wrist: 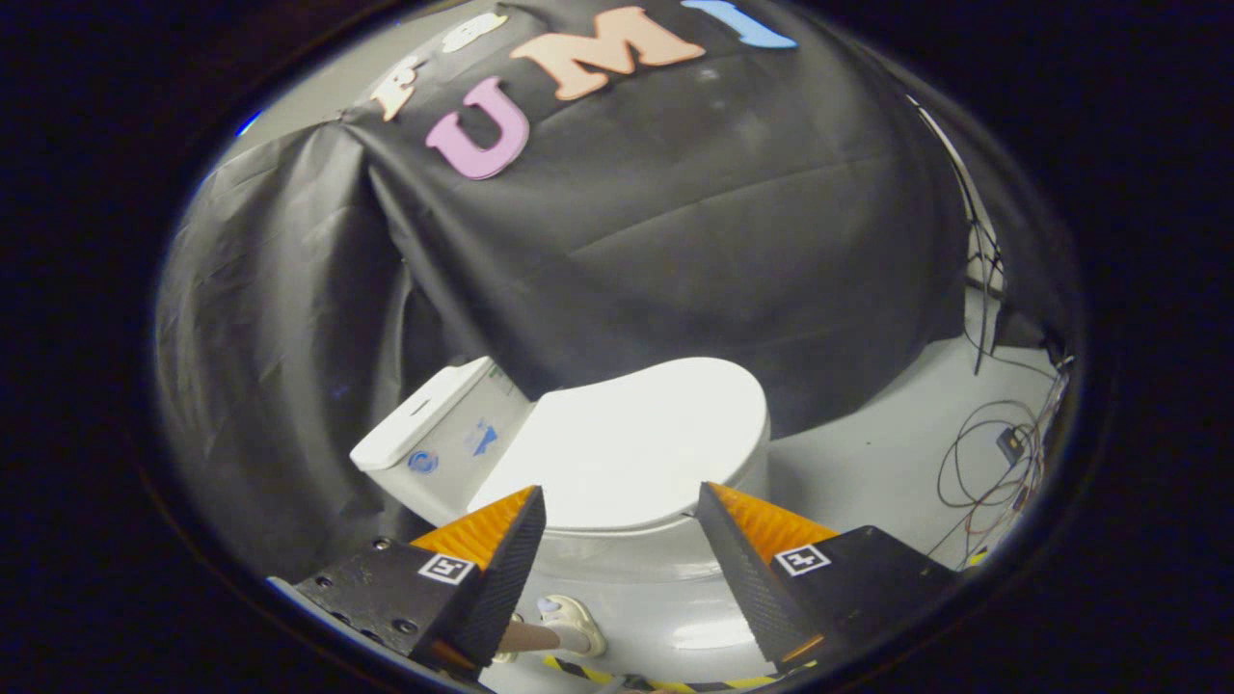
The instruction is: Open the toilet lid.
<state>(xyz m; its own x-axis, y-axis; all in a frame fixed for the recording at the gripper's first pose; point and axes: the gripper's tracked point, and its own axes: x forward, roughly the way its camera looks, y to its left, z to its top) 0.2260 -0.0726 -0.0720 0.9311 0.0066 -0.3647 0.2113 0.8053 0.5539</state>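
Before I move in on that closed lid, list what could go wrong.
1. The claw is open above the lid, whose smooth, glossy top may let the fingers slip instead of catching its edge.
2. The tank stands close behind the hinge; a lid swung up hard could bang it.
3. Loose cables lie on the floor beside the toilet.

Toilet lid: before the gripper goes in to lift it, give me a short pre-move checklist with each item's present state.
1. Toilet lid down flat, nothing lying on it: ok.
2. Gripper open, fingers spread wide with nothing between them: ok.
3. Gripper lined up with the lid's near edge, which sits between and just beyond the fingertips: ok.
4. Fingers touching the lid: not ok, no contact seen.
5. Gap under the lid's edge for a finger to hook: cannot tell.
6. Room behind for the lid to swing up toward the tank: cannot tell; black cloth hangs close.
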